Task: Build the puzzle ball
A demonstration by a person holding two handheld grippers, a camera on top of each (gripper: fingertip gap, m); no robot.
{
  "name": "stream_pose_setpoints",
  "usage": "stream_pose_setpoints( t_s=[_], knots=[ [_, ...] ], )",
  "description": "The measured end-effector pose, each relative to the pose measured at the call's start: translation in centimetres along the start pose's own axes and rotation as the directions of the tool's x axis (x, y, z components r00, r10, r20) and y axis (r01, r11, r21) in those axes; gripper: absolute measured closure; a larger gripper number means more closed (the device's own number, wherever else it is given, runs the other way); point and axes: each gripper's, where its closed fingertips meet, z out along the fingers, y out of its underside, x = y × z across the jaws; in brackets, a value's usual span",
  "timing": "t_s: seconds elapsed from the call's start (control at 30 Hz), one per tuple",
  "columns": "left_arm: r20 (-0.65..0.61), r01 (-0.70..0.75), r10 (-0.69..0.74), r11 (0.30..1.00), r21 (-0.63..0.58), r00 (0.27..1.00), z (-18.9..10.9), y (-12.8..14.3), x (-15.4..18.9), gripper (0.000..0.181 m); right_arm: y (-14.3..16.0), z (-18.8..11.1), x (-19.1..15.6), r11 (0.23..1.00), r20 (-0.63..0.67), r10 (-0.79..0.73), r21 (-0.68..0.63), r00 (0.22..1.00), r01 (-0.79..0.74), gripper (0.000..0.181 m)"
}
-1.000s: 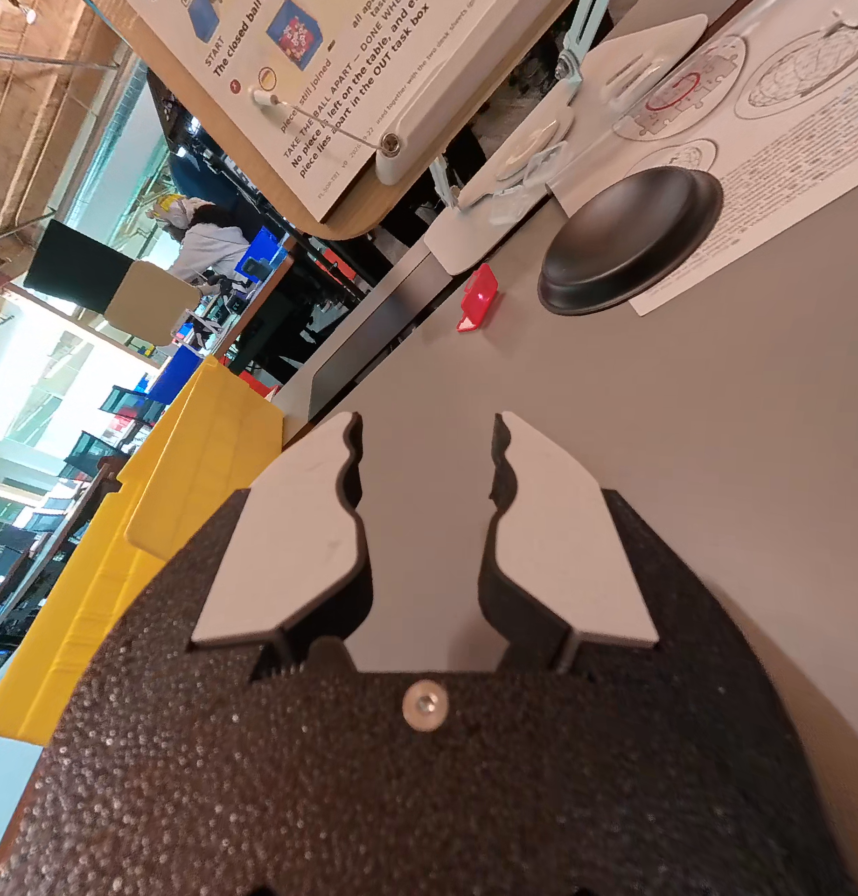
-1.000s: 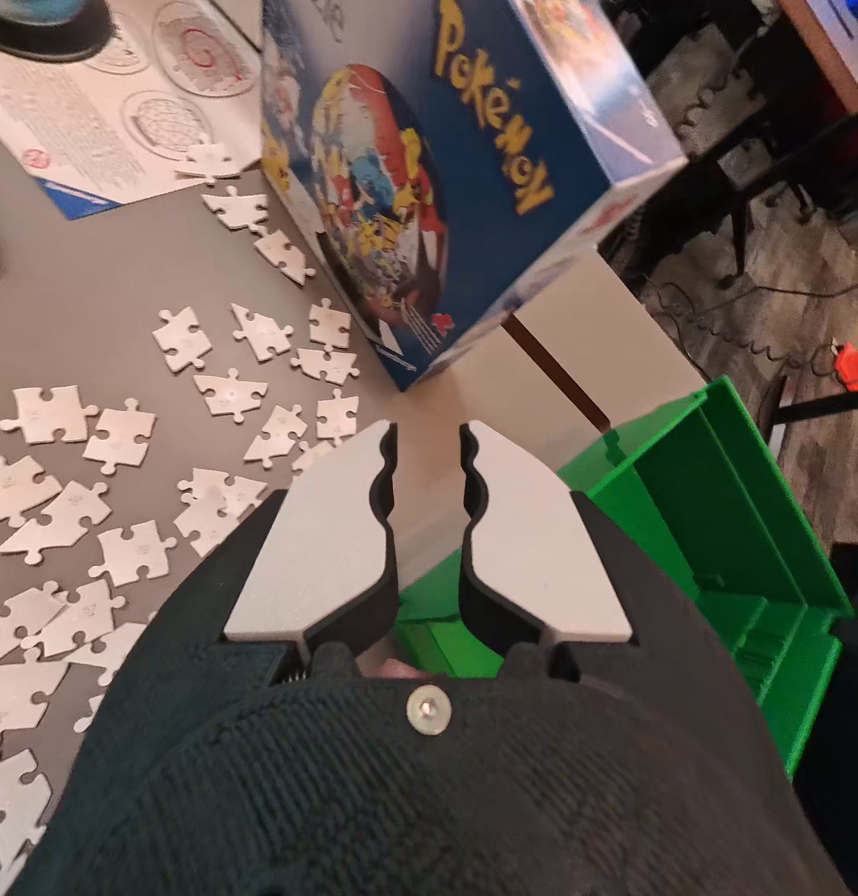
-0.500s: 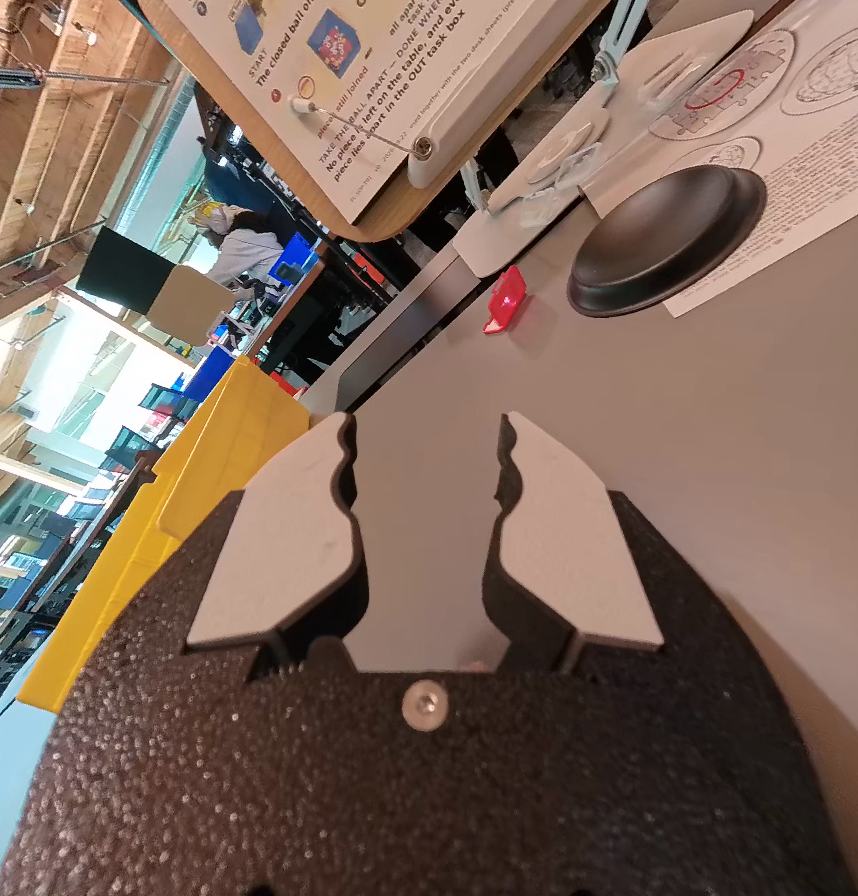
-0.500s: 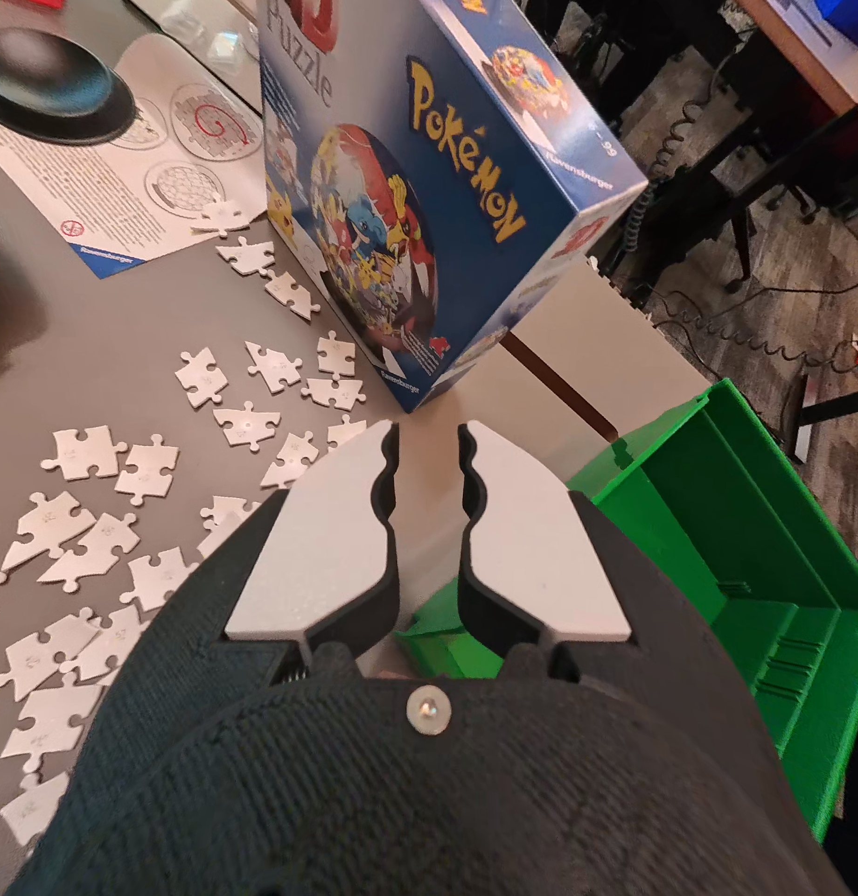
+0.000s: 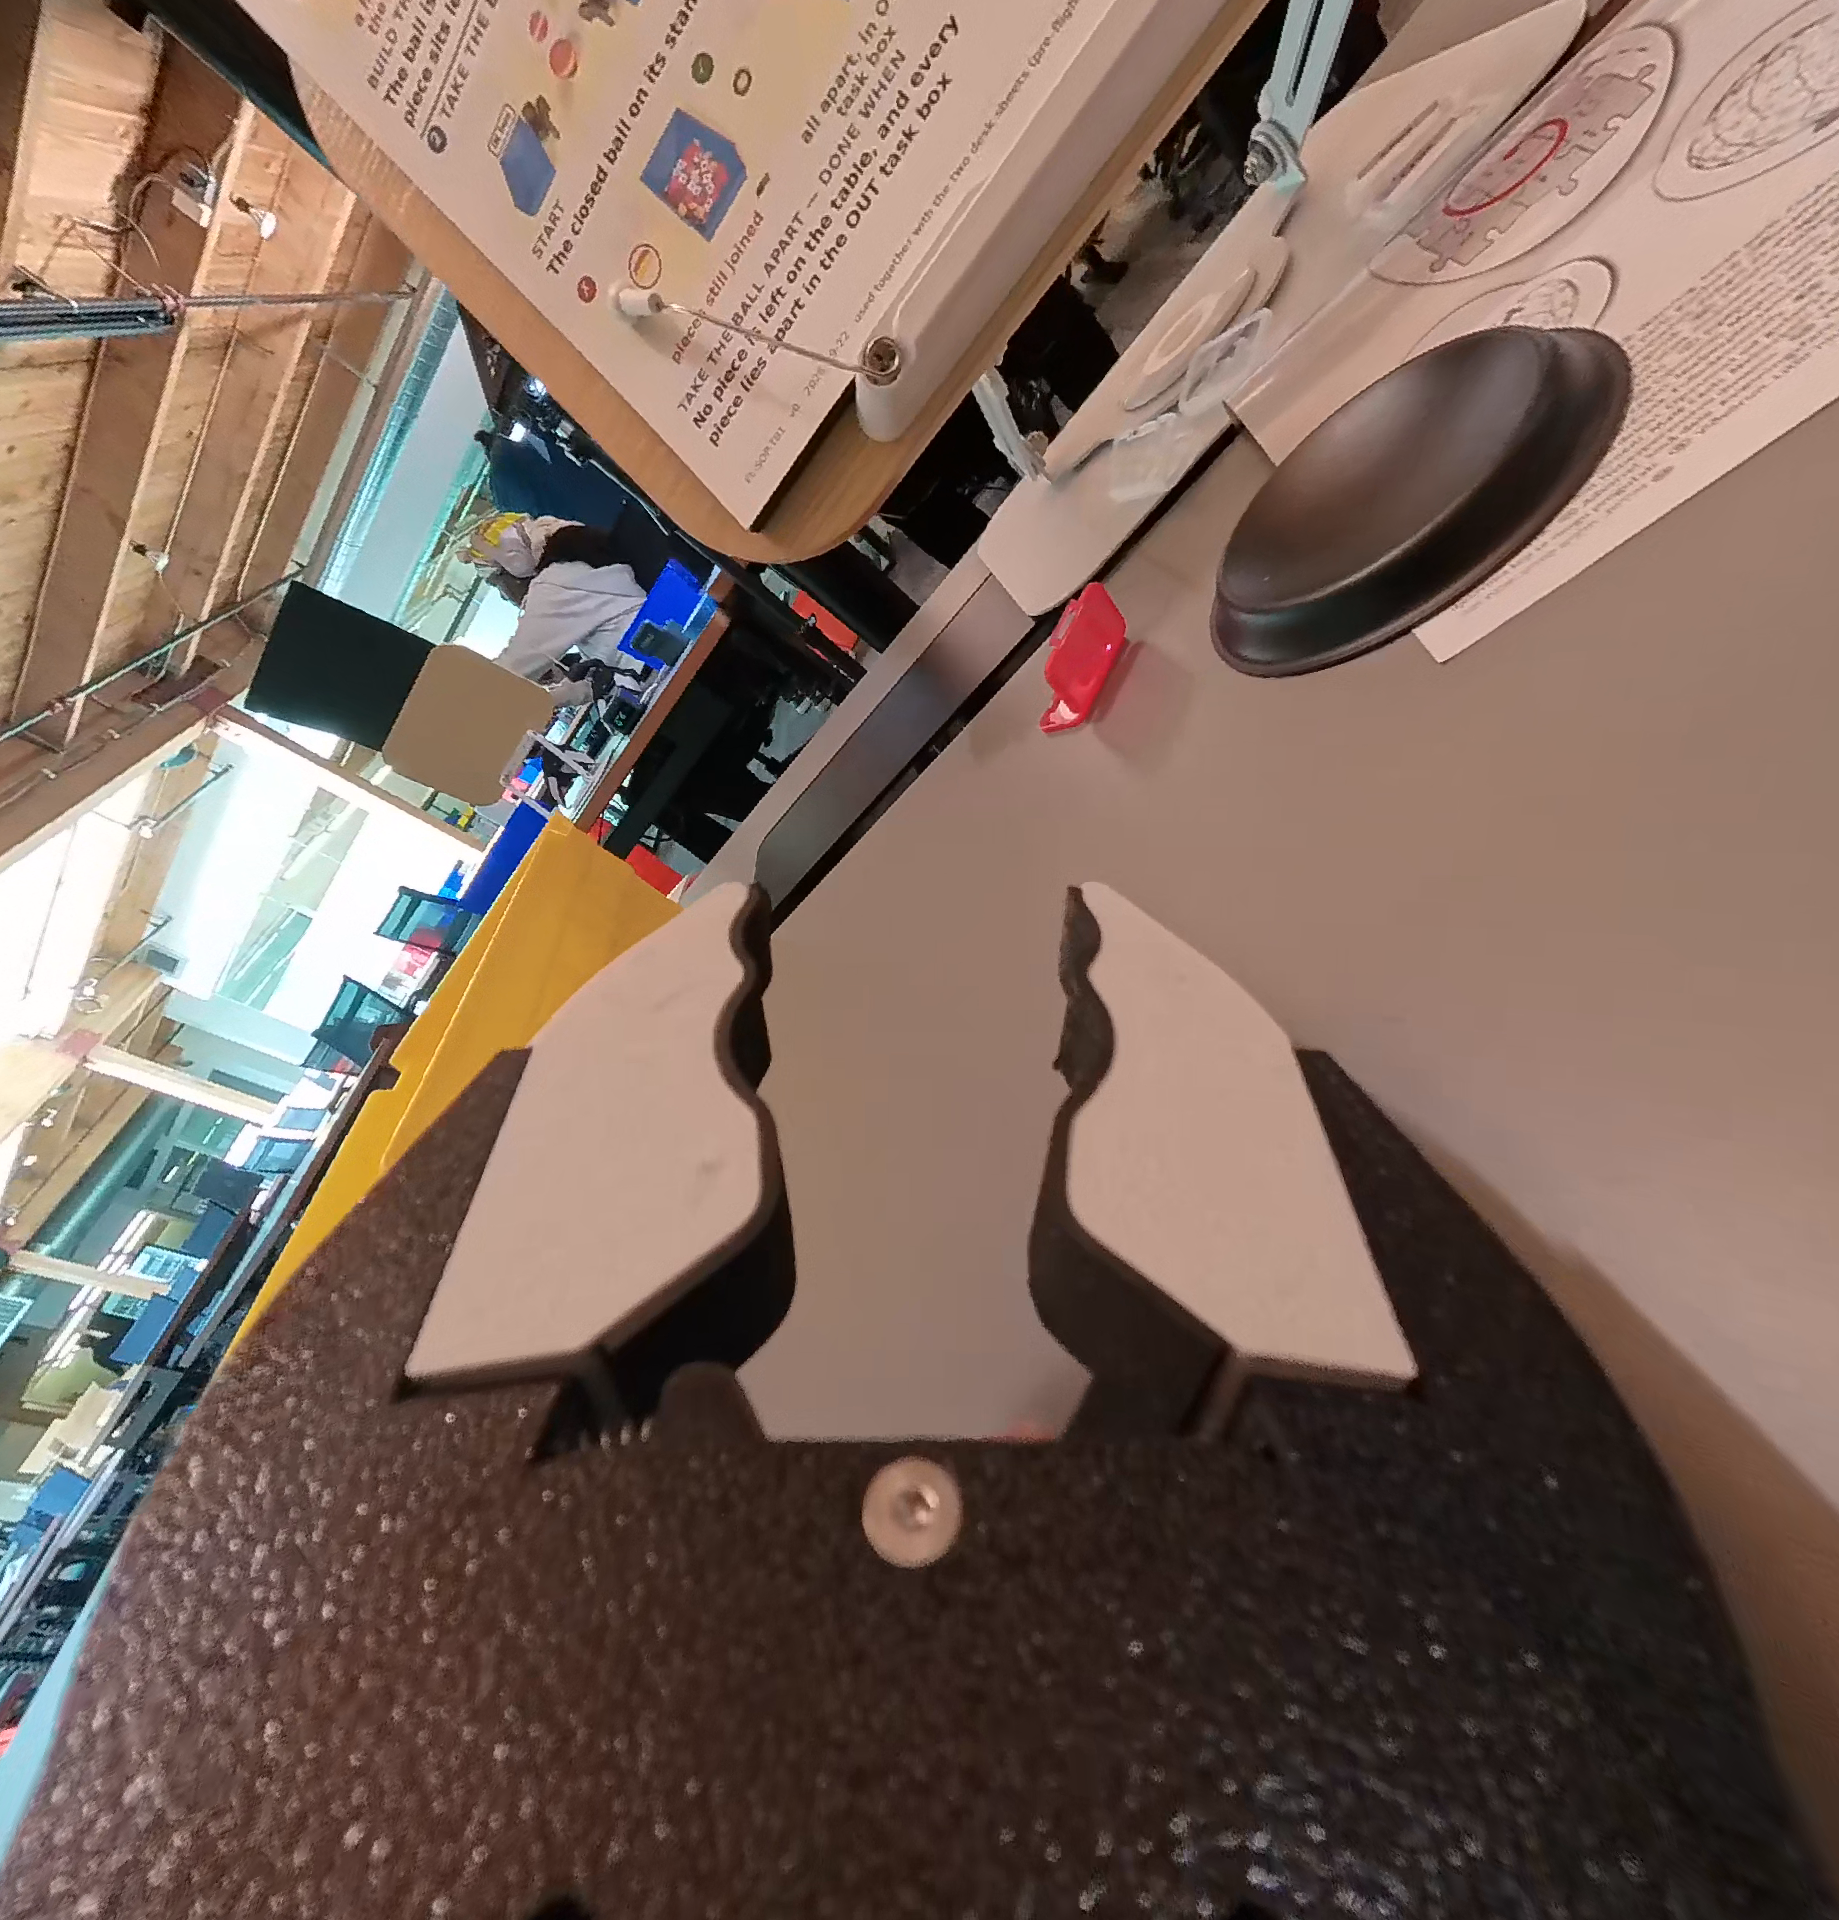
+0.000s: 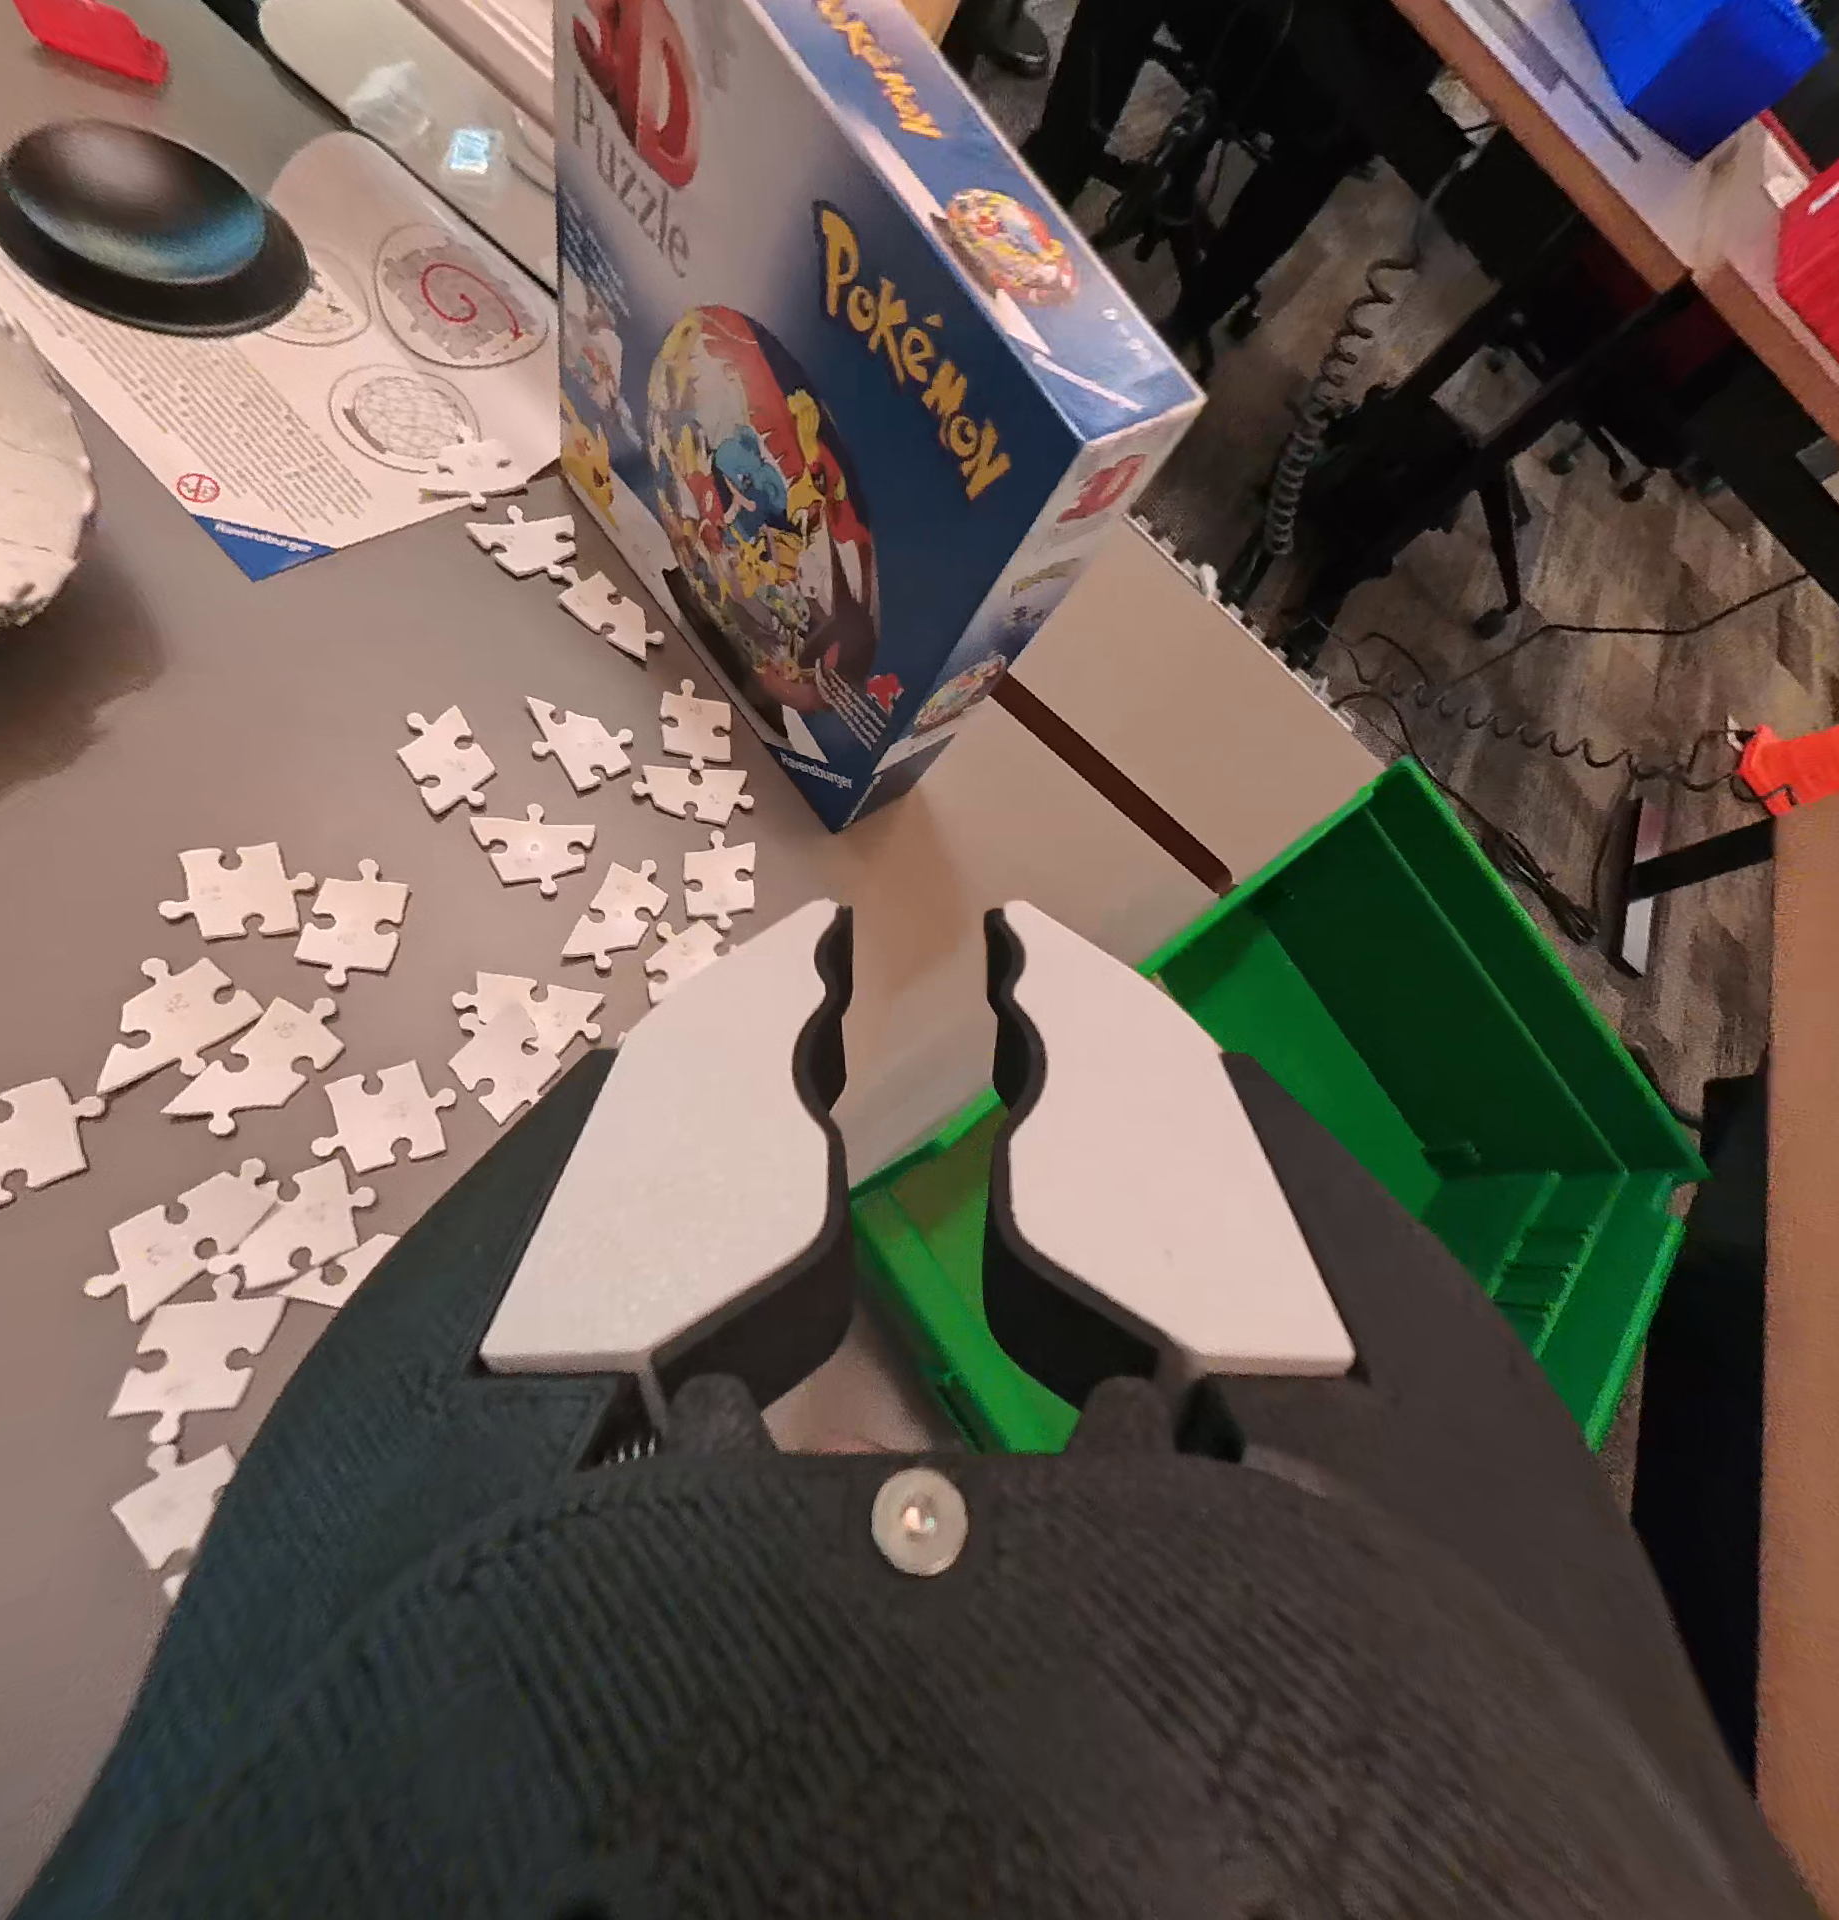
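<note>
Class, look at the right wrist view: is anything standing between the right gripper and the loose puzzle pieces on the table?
Nothing visible does. The right gripper is open and empty, and the loose puzzle pieces lie just to its left on bare table. The puzzle box stands beyond them, not between.

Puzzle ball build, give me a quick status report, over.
Left gripper open, empty. Right gripper open, empty. Loose puzzle pieces face-down on table, partial ball shell at far left. Puzzle box upright beside the pieces.
</note>
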Motion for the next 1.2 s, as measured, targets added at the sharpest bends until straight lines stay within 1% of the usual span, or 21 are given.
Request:
stream_pose_setpoints(
  t_s=[0.07,0.17,0.27,0.4,0.43,0.57,0.67,0.73,0.93,1.03,1.2],
  knots=[
    [-0.008,-0.022,0.022,1.000,-0.003,1.000,0.1,0.0,0.3,0.129,0.0,-0.6,0.3,1.000,-0.011,0.025,0.007,1.000,-0.025,0.157],
    [-0.015,-0.047,0.047,0.999,-0.011,0.999,0.1,0.1,0.6,0.132,0.0,-1.2,0.4,1.000,-0.033,0.020,0.006,0.999,-0.019,0.157],
    [-0.014,-0.042,0.042,0.999,-0.013,0.999,0.1,0.2,0.5,0.134,-0.5,-1.0,0.4,1.000,-0.039,0.025,0.013,0.999,-0.024,0.157],
    [0.003,-0.048,0.048,0.997,-0.061,0.999,0.2,1.0,0.0,0.134,-1.7,0.5,0.0,0.996,-0.022,0.065,0.065,0.998,-0.063,0.160],
    [0.005,-0.052,0.053,0.996,-0.074,0.999,0.2,1.2,-0.1,0.134,-2.0,1.1,-0.4,0.996,-0.008,0.051,0.072,0.999,-0.050,0.160],
    [-0.016,-0.074,0.072,0.992,-0.106,0.997,0.3,1.9,0.2,0.135,-3.5,4.0,-3.2,0.997,0.062,-0.020,0.082,0.998,0.015,0.160],
    [-0.036,-0.088,0.084,0.990,-0.112,0.996,0.3,2.1,0.6,0.136,-5.0,5.7,-6.0,0.992,0.160,-0.028,0.129,0.987,0.007,0.160],
    [-0.043,-0.098,0.094,0.990,-0.105,0.995,0.2,2.1,0.7,0.137,-5.3,6.5,-7.0,0.991,0.198,-0.024,0.137,0.980,-0.004,0.160],
    [-0.036,-0.123,0.119,0.978,-0.167,0.992,0.4,3.3,0.4,0.140,-5.2,7.6,-7.3,0.985,0.198,0.042,0.154,0.979,-0.073,0.162],
    [-0.019,-0.121,0.119,0.974,-0.190,0.993,0.4,3.8,0.0,0.139,-5.2,7.6,-7.3,0.983,0.184,0.038,0.169,0.982,-0.070,0.162],
    [-0.010,-0.114,0.114,0.974,-0.196,0.993,0.5,3.9,-0.2,0.139,-4.8,8.4,-6.9,0.981,0.170,0.068,0.169,0.983,-0.097,0.162]
  ],
)
